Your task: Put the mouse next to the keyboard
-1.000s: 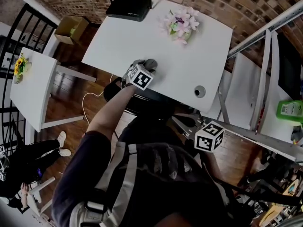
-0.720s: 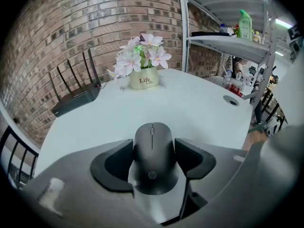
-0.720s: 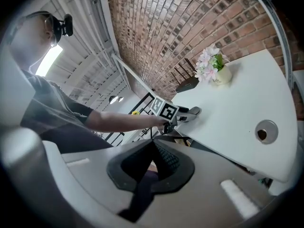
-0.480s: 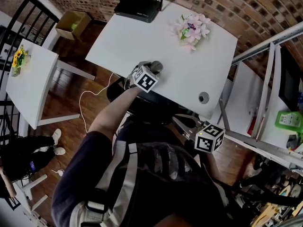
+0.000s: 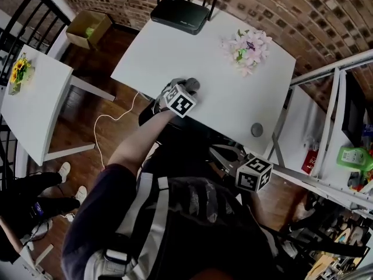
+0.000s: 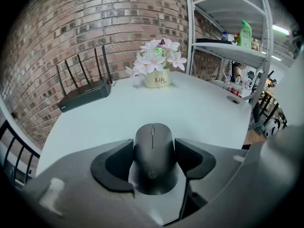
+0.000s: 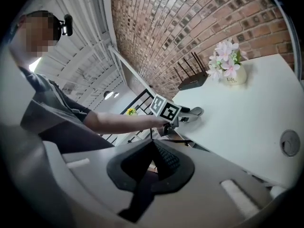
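The left tongs [image 6: 153, 144] have just been closing and are now clamping the mouse [image 6: 152, 175] by its sides at the table's [image 6: 199, 103] near edge. The mouse is looking light, hard and slippery, so a low side grip suits it. The right tongs [image 7: 154, 144] are hanging off the table, jaws together. No keyboard is showing.

Left grips, right idle.
Our left arm [image 5: 137, 144] reaches forward, left gripper [image 6: 154, 144] jaws just closed on the mouse [image 6: 153, 170]; our right gripper [image 7: 153, 147] sits low, jaws together.
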`<action>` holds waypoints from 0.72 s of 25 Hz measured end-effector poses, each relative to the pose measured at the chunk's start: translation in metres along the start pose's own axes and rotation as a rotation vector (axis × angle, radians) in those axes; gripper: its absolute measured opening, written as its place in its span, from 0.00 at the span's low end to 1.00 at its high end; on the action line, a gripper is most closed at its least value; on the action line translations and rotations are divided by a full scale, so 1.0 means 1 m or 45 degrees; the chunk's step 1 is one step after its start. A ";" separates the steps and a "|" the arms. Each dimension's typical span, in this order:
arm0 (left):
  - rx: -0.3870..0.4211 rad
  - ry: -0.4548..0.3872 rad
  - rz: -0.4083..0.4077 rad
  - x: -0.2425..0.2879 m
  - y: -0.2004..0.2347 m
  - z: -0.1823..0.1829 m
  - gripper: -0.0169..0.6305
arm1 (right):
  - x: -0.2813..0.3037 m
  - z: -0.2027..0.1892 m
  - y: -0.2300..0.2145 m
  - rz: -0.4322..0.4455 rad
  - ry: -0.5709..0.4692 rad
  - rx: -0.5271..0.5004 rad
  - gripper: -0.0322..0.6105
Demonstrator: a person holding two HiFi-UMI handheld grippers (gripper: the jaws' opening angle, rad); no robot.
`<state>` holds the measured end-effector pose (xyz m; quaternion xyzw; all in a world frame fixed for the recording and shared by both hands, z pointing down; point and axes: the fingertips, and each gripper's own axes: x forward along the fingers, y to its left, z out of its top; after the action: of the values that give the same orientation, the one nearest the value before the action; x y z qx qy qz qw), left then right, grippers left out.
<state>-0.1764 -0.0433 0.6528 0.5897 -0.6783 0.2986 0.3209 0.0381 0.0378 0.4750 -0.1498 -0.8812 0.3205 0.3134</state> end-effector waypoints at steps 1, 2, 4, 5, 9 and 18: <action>0.001 0.000 0.004 -0.002 0.005 -0.002 0.45 | 0.005 0.000 0.002 -0.002 0.007 -0.004 0.05; 0.004 0.000 0.006 -0.003 0.009 -0.004 0.45 | 0.008 0.002 0.004 -0.006 0.011 -0.008 0.05; 0.015 -0.003 0.010 -0.004 0.017 -0.005 0.45 | 0.014 0.004 0.006 -0.017 0.015 -0.011 0.05; 0.024 -0.004 0.014 -0.005 0.020 -0.006 0.45 | 0.016 0.005 0.007 -0.021 0.017 -0.009 0.05; 0.038 -0.008 0.030 -0.009 0.034 -0.014 0.45 | 0.026 0.006 0.008 -0.034 0.014 0.003 0.05; 0.005 -0.013 0.059 -0.021 0.068 -0.032 0.45 | 0.047 0.013 0.020 -0.036 0.029 -0.014 0.05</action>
<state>-0.2387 0.0034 0.6540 0.5761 -0.6927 0.3043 0.3094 -0.0044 0.0685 0.4760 -0.1429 -0.8814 0.3093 0.3272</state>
